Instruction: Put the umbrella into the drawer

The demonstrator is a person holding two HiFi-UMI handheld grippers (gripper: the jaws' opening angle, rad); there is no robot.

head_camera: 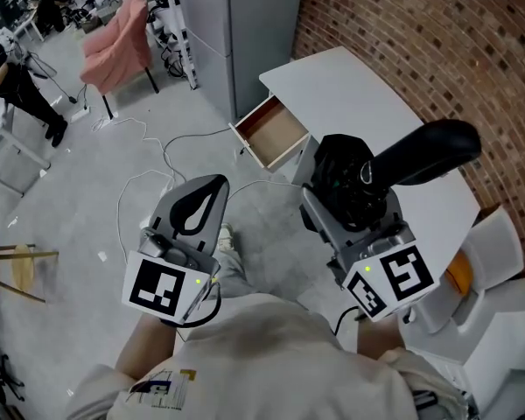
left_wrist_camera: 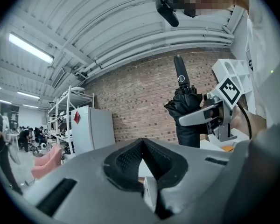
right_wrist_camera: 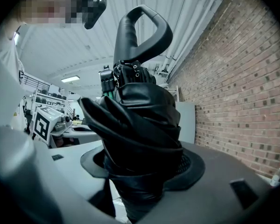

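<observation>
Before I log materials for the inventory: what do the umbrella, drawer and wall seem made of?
Umbrella: black fabric, slight sheen, creased folds; handle smooth matte plastic, probably. Drawer: brown wood-look board inside, white front. Wall: red brick, visible mortar joints.

Steeply down from the head over left tool (head_camera: pixel 199 204) and right tool (head_camera: pixel 346 186); level, close along each tool's jaws; brick wall (head_camera: pixel 402 33) shared by all.
</observation>
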